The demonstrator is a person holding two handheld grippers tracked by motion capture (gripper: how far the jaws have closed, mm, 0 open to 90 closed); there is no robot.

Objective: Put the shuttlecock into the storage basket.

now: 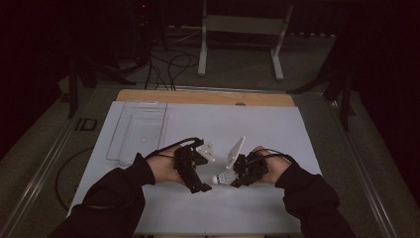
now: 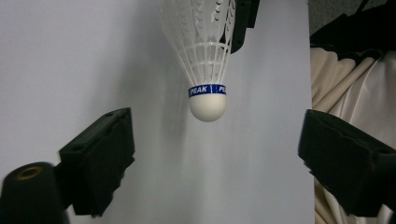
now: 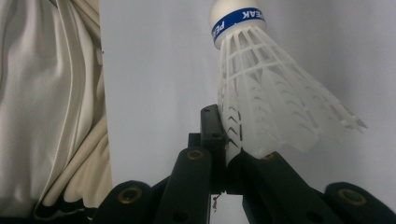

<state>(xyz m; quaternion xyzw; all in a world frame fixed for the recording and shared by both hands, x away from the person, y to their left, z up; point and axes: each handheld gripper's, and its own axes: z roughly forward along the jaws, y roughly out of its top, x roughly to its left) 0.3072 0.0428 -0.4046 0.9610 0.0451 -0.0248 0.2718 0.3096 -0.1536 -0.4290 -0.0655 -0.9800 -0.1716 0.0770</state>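
Your right tongs (image 1: 236, 177) are pinching the white shuttlecock (image 1: 224, 177) by the edge of its skirt, just above the white sheet (image 1: 257, 134) that covers the bench (image 1: 208, 97). In the right gripper view the two black jaws are pressed together on the plastic skirt (image 3: 271, 112), and the rounded cork tip (image 3: 231, 14) with its blue band points away from the tongs. In the high view the shuttlecock sits between your two hands, cork tip toward your left hand (image 1: 166, 167).

Your left tongs (image 1: 198, 178) are spread wide and face the shuttlecock. In the left gripper view the cork tip (image 2: 208, 103) hangs in the gap between the two jaws but farther out than their ends, well apart from both, so nothing is gripped there. The blue band (image 2: 207, 89) reads "PEAK". A black jaw of the right tongs shows behind the skirt at the top of that view.

A clear plastic tray (image 1: 138, 130) lies on the sheet at the far left, well apart from both hands. Pale cloth (image 2: 350, 84) lies past the edge of the sheet in both gripper views.
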